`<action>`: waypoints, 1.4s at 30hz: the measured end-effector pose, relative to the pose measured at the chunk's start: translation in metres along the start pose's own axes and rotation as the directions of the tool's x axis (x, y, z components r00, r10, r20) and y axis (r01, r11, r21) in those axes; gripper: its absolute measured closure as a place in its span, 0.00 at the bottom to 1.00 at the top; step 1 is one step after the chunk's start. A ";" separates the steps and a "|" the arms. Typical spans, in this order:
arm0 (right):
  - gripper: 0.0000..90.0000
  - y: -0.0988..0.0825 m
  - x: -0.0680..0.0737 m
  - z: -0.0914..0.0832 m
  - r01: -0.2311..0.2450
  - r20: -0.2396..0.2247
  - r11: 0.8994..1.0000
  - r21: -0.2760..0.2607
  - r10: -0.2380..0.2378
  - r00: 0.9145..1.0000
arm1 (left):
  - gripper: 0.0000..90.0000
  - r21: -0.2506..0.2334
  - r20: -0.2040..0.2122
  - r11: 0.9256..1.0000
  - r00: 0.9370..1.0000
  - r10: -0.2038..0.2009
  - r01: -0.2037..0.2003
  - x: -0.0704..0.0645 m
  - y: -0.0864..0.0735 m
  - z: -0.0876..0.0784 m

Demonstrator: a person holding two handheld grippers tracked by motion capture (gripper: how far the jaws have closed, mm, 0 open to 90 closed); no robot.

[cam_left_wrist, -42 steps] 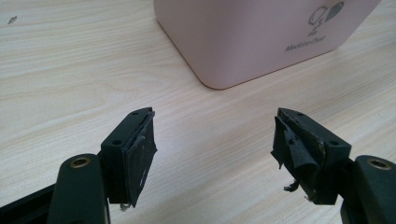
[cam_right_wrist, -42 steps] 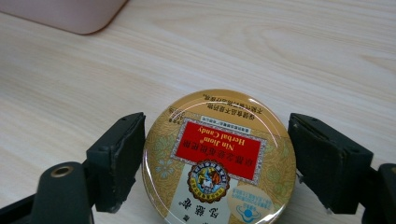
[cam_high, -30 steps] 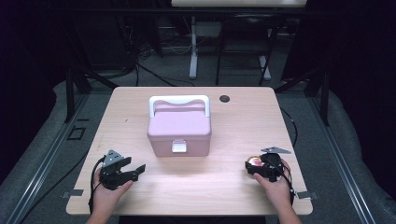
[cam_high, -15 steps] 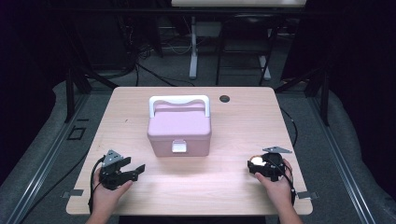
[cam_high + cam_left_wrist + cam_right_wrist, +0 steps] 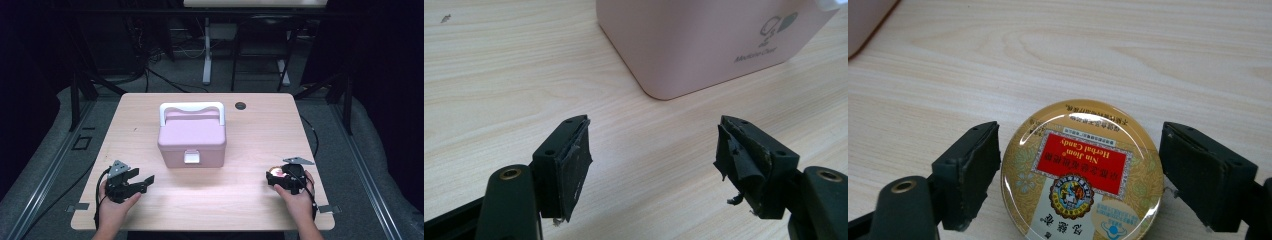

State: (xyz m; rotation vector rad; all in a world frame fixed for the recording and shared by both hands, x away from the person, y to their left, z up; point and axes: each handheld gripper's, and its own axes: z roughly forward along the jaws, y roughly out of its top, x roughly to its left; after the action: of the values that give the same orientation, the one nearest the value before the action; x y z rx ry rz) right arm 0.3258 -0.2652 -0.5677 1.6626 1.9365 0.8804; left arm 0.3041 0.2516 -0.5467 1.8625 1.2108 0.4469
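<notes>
Gold candy tin (image 5: 1082, 172) (red label, white lettering); pink box (image 5: 192, 138), white handle (image 5: 191, 108).

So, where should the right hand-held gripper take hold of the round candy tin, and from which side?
Grip the candy tin across its round rim, on two opposite sides. It lies flat on the table, and the right hand-held gripper already has an open jaw on either side, so closing straight in at table level looks best.
</notes>
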 end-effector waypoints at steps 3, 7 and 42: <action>0.18 0.001 0.001 -0.004 0.001 -0.003 1.000 -0.017 -0.001 1.000 | 0.33 -0.001 -0.018 1.000 1.000 -0.004 0.004 0.001 0.001 -0.001; 0.19 0.004 0.006 -0.010 0.019 -0.002 0.999 -0.043 -0.019 1.000 | 0.33 -0.020 -0.029 1.000 0.999 -0.015 0.014 0.004 0.005 -0.003; 0.75 0.065 0.079 0.011 0.115 -0.174 0.978 -0.176 -0.146 0.974 | 0.81 -0.065 0.042 0.996 0.998 -0.055 0.058 0.010 0.056 0.041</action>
State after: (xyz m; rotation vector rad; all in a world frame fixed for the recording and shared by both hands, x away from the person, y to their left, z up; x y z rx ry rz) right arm 0.3644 -0.1808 -0.5230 1.3841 2.0072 1.1452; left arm 0.3683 0.2314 -0.5264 1.7688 1.2047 0.4120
